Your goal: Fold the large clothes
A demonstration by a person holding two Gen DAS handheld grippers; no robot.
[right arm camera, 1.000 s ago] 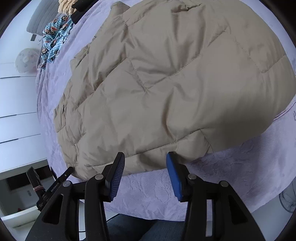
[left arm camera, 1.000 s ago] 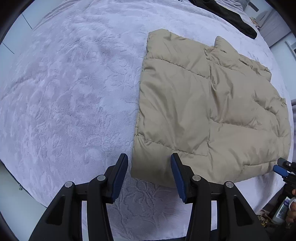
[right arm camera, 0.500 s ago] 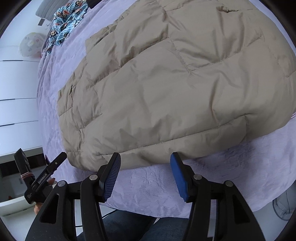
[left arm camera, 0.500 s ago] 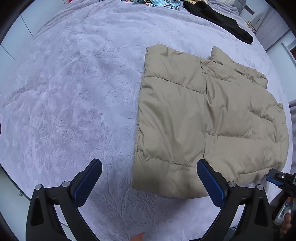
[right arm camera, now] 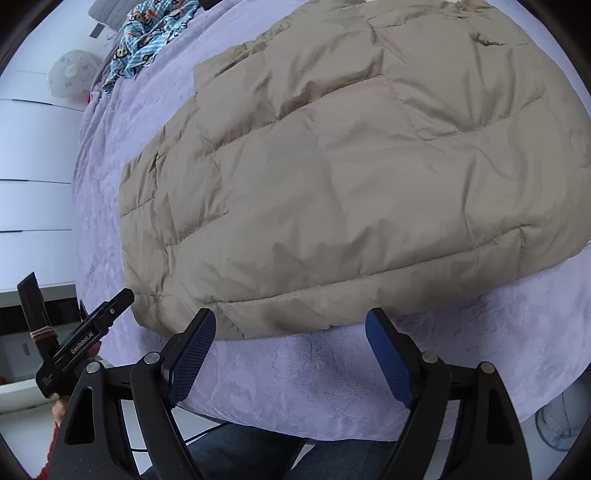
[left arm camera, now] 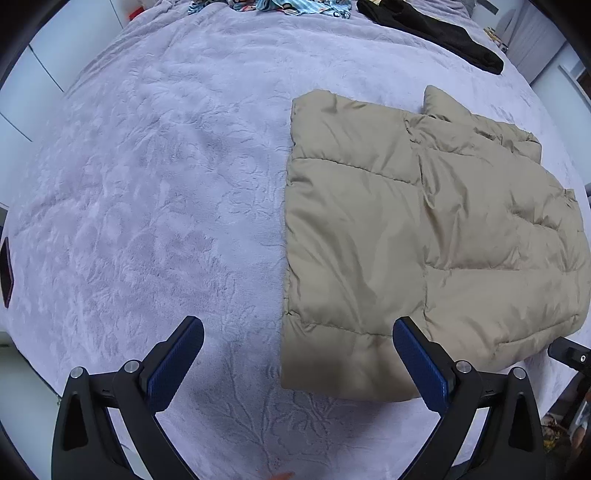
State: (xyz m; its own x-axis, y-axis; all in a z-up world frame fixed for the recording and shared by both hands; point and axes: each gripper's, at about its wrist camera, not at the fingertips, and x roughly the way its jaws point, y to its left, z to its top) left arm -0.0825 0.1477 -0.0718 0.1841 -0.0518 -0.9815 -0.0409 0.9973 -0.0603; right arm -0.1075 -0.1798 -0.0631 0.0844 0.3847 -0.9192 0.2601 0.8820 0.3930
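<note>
Beige quilted fabric, a padded jacket (left arm camera: 424, 240), is seen in the left wrist view lying folded into a rough rectangle on the lilac blanket (left arm camera: 147, 192) of a bed, its near corner toward the bed's front edge. The left gripper (left arm camera: 295, 354) is held pointing steeply down over that corner with its jaws spread wide, having just been opening; the corner shows between the pads but is not pressed by them. A black garment (left arm camera: 436, 29) is left well apart at the far side, probably so that the working area stays free. In the right wrist view the jacket (right arm camera: 351, 166) fills most of the frame, its hem lying just beyond the pads. The right gripper (right arm camera: 291, 350) is likewise parted, its jaws having just been opening, with nothing clamped. Both being empty over a squared bundle, the fold is judged released, perhaps finished.
</note>
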